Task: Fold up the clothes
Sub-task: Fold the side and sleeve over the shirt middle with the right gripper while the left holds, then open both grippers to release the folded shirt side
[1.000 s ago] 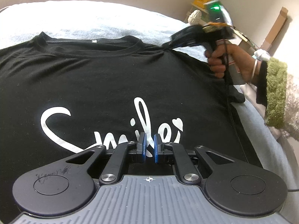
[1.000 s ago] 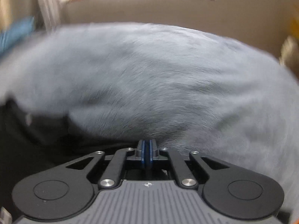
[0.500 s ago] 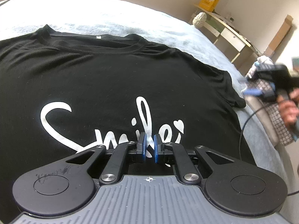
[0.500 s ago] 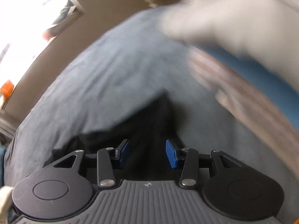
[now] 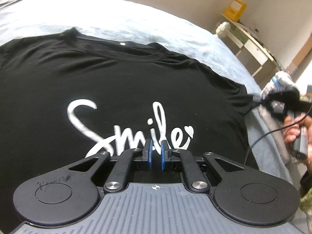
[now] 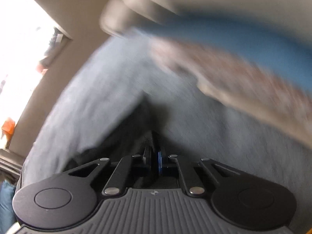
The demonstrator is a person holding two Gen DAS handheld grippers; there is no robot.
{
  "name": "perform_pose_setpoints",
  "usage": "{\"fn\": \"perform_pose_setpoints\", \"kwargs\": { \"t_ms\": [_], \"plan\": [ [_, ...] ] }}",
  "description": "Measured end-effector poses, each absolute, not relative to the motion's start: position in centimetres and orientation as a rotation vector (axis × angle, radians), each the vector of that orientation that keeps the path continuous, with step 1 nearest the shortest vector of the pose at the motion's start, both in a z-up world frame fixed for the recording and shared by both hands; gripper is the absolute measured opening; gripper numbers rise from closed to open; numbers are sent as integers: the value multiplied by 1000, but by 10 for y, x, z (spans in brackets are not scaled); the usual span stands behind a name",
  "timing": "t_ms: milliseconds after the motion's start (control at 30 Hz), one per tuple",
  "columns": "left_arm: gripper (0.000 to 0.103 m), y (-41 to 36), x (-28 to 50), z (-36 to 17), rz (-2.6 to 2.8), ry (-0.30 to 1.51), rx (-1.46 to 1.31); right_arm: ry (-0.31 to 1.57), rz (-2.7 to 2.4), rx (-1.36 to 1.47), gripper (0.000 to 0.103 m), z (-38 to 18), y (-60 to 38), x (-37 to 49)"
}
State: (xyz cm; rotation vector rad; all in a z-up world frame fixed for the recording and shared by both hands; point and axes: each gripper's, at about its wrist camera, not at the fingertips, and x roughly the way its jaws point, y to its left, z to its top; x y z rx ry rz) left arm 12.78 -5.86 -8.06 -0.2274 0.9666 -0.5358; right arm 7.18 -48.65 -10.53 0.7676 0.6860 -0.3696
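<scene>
Pale grey bedding (image 5: 136, 25) carries a black T-shirt (image 5: 126, 89) spread flat, white "Smile" print (image 5: 136, 130) facing up, directly ahead of the left gripper (image 5: 155, 154). That gripper's blue pads stand a narrow gap apart, holding nothing. Off to its right, the right gripper (image 6: 154, 156) is pinched onto the shirt's sleeve (image 6: 134, 134), fabric caught between its closed pads. Beyond stands a cream shelf (image 5: 251, 42).
</scene>
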Motion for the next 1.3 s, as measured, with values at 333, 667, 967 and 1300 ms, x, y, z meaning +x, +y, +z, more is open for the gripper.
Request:
{"fn": "perform_pose_setpoints", "kwargs": {
  "t_ms": [333, 667, 967, 1300],
  "plan": [
    [8, -28, 119, -68, -475, 941, -296, 929, 437, -304, 22, -62, -233, 103],
    [8, -37, 128, -69, -552, 922, -269, 979, 413, 293, 28, -43, -327, 79],
    [8, -76, 144, -64, -640, 893, -164, 1041, 241, 874, 28, -75, -382, 60],
    [20, -174, 123, -90, -809, 785, 341, 917, 130, 853, 27, -86, -405, 116]
  ]
}}
